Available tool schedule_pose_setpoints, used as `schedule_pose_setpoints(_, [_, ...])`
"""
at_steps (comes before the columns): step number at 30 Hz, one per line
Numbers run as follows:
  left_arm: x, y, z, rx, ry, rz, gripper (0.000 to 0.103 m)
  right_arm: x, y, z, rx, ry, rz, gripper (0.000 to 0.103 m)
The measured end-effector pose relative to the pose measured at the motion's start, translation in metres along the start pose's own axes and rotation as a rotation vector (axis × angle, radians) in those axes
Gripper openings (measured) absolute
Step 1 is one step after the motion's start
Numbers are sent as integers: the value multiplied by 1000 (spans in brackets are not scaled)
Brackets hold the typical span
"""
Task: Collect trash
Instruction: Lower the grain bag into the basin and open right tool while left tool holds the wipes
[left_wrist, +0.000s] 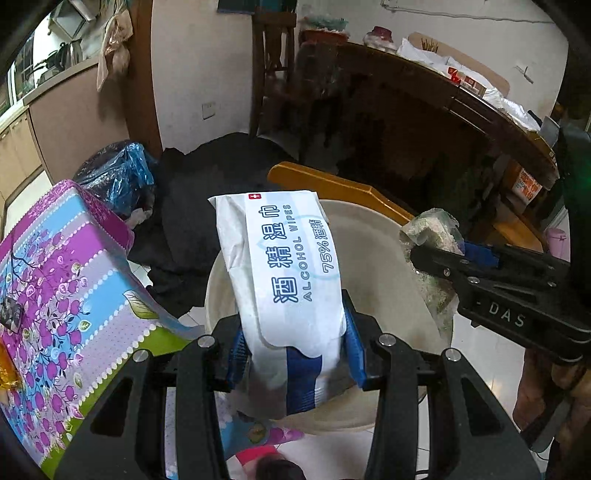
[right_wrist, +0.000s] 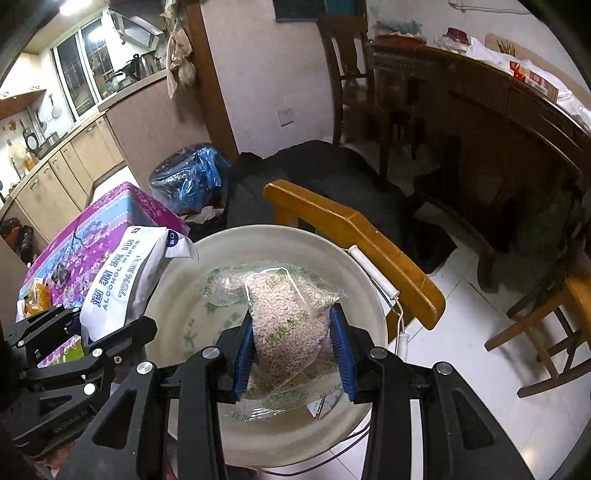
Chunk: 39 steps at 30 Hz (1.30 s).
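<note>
My left gripper (left_wrist: 295, 350) is shut on a white pack of alcohol wipes (left_wrist: 280, 262) and holds it over the left part of a cream round basin (left_wrist: 373, 236). My right gripper (right_wrist: 293, 354) is shut on a clear bag of pale grains (right_wrist: 286, 317) and holds it over the middle of the basin (right_wrist: 184, 295). The right gripper with its bag (left_wrist: 432, 229) shows at the right of the left wrist view. The wipes pack (right_wrist: 125, 280) and the left gripper show at the left of the right wrist view.
A table with a purple flowered cloth (left_wrist: 62, 280) stands left of the basin. A wooden chair back (right_wrist: 351, 236) rises behind the basin. A bin lined with a blue bag (right_wrist: 188, 181) and a black cloth heap (right_wrist: 317, 173) lie farther back. A dark wooden table (right_wrist: 480, 110) is at the right.
</note>
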<state>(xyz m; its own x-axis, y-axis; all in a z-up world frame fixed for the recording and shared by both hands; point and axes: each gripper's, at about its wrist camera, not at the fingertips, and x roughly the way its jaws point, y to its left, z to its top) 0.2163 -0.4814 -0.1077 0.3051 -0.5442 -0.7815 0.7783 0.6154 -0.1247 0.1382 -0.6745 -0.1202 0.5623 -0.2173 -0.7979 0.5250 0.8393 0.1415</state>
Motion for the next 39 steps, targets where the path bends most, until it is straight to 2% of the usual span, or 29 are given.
schedule_pose_setpoints(14, [4, -1, 1, 8, 4, 37, 42, 3, 3, -2, 3, -2, 1, 40])
schedule_pose_setpoints(19, [5, -1, 2, 8, 4, 51, 45, 5, -2, -2, 12, -7, 0, 40])
schedule_pose_setpoints(24, [7, 1, 2, 9, 8, 79, 52, 4, -8, -3, 31, -22, -6, 56])
schedule_pose_setpoints(39, [4, 2, -3, 14, 8, 95, 53, -11, -9, -10, 33, -55, -2, 56])
